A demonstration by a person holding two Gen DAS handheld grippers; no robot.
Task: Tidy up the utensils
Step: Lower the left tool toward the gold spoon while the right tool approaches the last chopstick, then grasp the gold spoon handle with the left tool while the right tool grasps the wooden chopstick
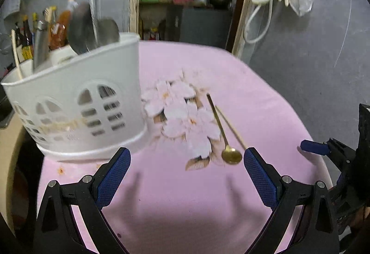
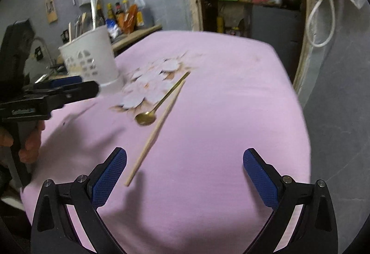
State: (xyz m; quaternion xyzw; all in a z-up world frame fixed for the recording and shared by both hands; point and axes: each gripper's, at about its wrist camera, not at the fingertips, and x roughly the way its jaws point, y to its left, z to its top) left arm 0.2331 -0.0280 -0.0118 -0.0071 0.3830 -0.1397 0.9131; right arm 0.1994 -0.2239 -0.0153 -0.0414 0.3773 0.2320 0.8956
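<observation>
Left wrist view: our left gripper (image 1: 186, 162) hangs over the pink tablecloth (image 1: 266, 103) with jaws spread wide and nothing in them. The gold spoon (image 1: 225, 138) lies just ahead, bowl toward us near the right fingertip, with the wooden chopstick (image 1: 231, 126) close beside it on the right. For a clean pick we'd judge it best to centre on the spoon's thin handle, come down low, and close across it without catching the chopstick. The white caddy (image 1: 76, 101) stands to the left, already holding steel ladles or spoons (image 1: 92, 29), a pale wooden stick and another metal handle; how its compartments divide we can't tell. Right wrist view: our right gripper (image 2: 185, 163) is also wide open and empty, the chopstick's (image 2: 157, 129) near end just by its left fingertip, so that looks like its easier target. The spoon (image 2: 161, 101) sits farther off, the caddy (image 2: 90, 59) at far left behind the left gripper (image 2: 69, 87).
</observation>
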